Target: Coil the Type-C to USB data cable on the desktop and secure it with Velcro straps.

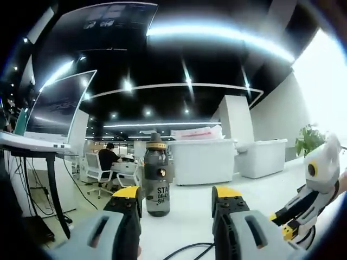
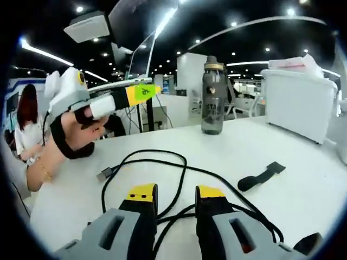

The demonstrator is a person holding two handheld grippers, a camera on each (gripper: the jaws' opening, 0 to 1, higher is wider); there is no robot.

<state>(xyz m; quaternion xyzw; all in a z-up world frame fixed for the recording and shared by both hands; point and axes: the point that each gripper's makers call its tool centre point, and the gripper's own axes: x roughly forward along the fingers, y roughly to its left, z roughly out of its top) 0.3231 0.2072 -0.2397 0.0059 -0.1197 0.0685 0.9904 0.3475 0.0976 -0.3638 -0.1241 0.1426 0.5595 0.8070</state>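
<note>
Right gripper view: black cable [image 2: 162,162], loosely looped

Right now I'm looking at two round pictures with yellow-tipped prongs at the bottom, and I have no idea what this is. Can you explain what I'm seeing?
Those prongs are the jaws of two hand-held grippers. A person holds one in each hand, and a fisheye camera rides on each, looking forward along its jaws.

In the left gripper view, the left gripper has its jaws apart, holding nothing, and the other gripper comes in from the right.

In the right gripper view, the right gripper is also open and holds nothing. The left gripper, strapped to the person's hand, is raised above the white desktop.

On that desktop lie a loose black data cable, not yet coiled, and a black Velcro strap. A dark water bottle stands upright farther back. Behind is an office.
</note>
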